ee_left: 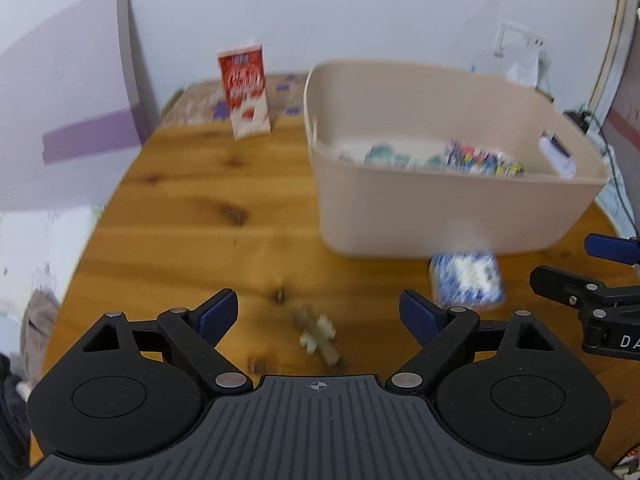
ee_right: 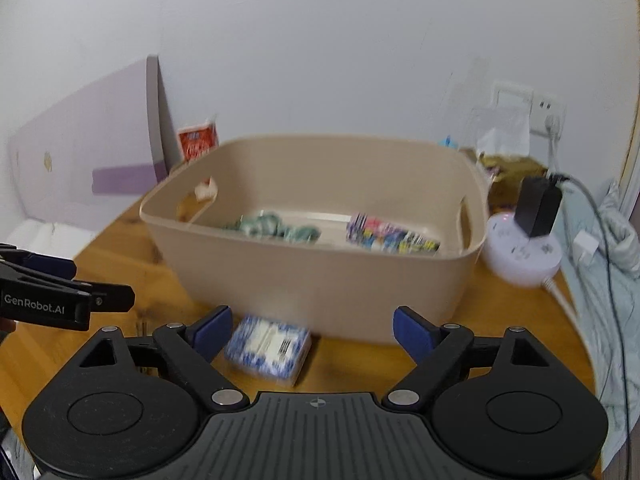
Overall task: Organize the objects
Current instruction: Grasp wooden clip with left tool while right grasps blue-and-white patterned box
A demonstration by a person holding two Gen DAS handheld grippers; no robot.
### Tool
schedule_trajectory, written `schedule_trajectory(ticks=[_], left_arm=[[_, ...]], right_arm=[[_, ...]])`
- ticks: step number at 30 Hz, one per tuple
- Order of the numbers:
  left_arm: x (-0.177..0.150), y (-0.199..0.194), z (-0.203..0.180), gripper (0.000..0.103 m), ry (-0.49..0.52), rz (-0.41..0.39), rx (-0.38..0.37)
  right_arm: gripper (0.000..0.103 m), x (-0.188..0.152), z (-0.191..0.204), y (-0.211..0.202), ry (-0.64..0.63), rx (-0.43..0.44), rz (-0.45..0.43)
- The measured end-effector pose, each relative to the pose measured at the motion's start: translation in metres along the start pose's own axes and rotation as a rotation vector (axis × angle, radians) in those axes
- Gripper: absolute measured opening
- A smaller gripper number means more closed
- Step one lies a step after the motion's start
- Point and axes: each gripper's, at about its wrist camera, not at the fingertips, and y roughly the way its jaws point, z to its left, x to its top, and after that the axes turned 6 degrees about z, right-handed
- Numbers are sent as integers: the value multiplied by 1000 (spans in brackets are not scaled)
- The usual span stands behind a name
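Note:
A beige plastic bin (ee_left: 400, 216) (ee_right: 320, 284) stands on the wooden table (ee_left: 200, 216); inside lie a greenish packet (ee_right: 272, 226) and a colourful packet (ee_right: 390, 234). A blue-and-white packet (ee_left: 466, 280) (ee_right: 268, 350) lies on the table in front of the bin. A small wooden cross-shaped piece (ee_left: 318, 338) lies between my left gripper's fingers. A red-and-white carton (ee_left: 245, 90) stands upright at the table's far left. My left gripper (ee_left: 318, 316) is open and empty. My right gripper (ee_right: 312, 332) is open and empty, just behind the blue packet.
A white round power hub (ee_right: 520, 252) with a black adapter and cables sits right of the bin. A lilac board (ee_left: 72, 80) leans on the wall at left. Brown bags (ee_right: 512, 180) stand behind the bin. The table edge curves at right.

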Motion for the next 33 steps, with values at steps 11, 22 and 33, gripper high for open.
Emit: schedule_trajectory(ticks=[11, 22, 33], left_arm=[[-22, 49, 12, 87, -24, 151, -11], [-13, 59, 11, 64, -10, 128, -11], [-13, 57, 6, 27, 0, 110, -26]], right_arm=[[98, -22, 18, 43, -28, -2, 100], [98, -19, 30, 85, -44, -33, 130], [71, -21, 49, 89, -136, 0, 107]])
